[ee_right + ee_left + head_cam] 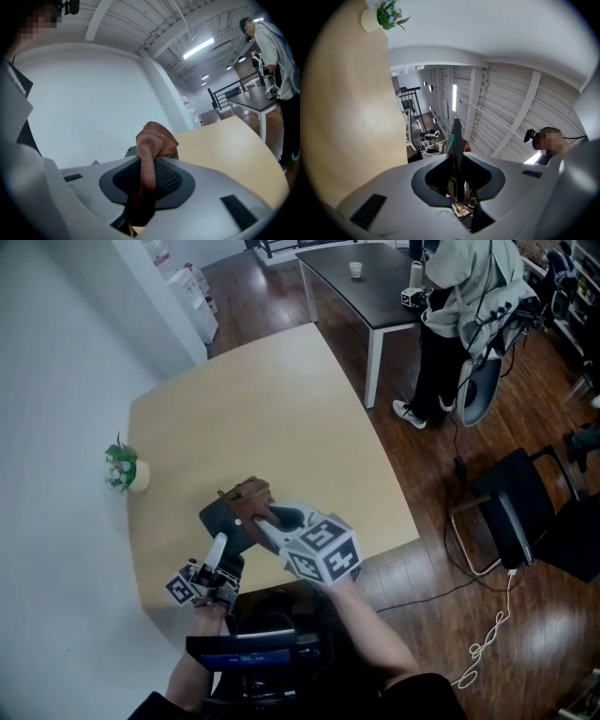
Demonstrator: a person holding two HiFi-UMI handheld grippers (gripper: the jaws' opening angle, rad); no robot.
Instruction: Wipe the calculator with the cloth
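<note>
The dark calculator (223,518) is held up over the near part of the wooden table (262,409). My left gripper (220,540) is shut on its near edge. In the left gripper view the calculator (456,150) shows edge-on as a thin dark slab, and the left gripper (457,180) clamps it between its jaws. My right gripper (262,518) is shut on the brown cloth (248,497), which rests against the calculator's top edge. In the right gripper view the cloth (153,139) bunches out past the right gripper (144,180), hiding most of the calculator.
A small potted plant (125,469) stands at the table's left edge, against the white wall. A person (461,306) stands beside a dark table (361,282) at the back right. A black chair (525,512) and a white cable (487,638) are on the wooden floor to the right.
</note>
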